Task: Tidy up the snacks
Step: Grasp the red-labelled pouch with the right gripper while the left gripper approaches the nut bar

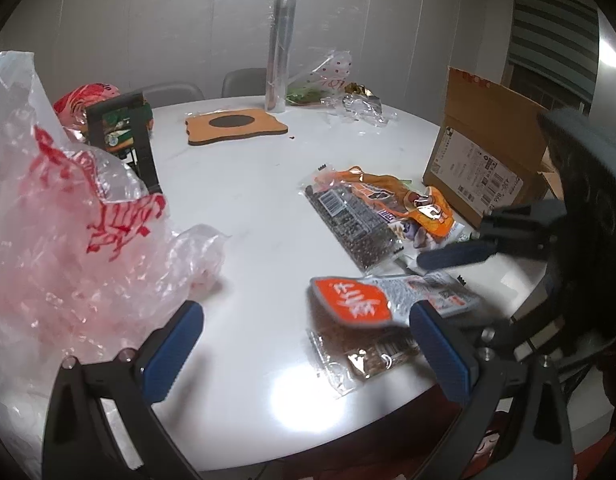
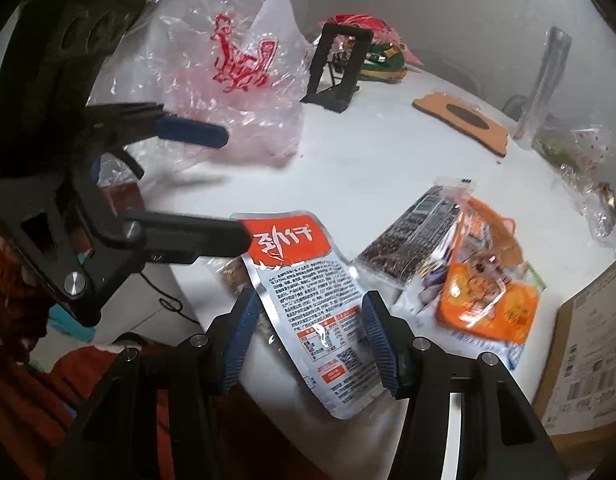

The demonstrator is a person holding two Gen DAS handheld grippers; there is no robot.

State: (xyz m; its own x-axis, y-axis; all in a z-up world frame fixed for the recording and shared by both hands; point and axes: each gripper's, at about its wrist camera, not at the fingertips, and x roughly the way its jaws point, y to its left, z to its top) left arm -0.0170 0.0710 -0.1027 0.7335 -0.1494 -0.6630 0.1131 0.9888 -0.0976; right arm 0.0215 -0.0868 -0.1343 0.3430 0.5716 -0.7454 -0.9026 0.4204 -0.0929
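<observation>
Snack packet [image 2: 308,300] lies between the half-open right claw [image 2: 308,344].

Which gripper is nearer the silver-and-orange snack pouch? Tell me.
Right. The right gripper straddles the silver-and-orange snack pouch, a finger along each side. The left gripper is open over bare table beside it.

Right claw [image 2: 308,336] straddles silver snack pouch [image 2: 303,292] on white table [image 2: 368,168].
</observation>
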